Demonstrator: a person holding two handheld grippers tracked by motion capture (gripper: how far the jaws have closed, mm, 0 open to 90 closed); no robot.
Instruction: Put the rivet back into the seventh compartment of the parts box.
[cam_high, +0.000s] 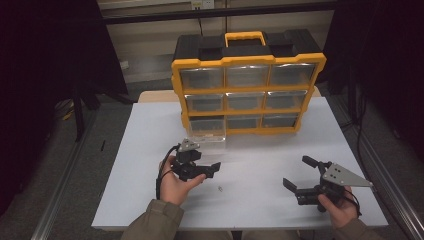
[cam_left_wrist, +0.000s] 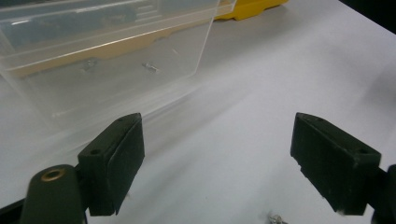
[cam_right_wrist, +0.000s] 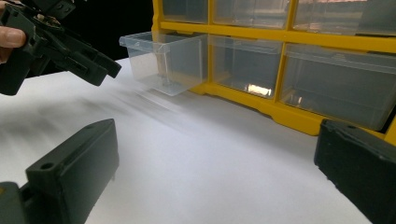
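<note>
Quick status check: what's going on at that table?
Left gripper open, right gripper open. Clear drawer pulled out. Small screw loose on table.

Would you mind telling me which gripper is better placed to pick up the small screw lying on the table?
Left, probably. The left gripper is open and close beside the screw; the right gripper sits farther off.

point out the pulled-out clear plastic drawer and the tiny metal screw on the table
clear plastic drawer (cam_high: 207, 131): high view, front wall.
tiny metal screw (cam_high: 220, 189): high view, its middle.
</note>
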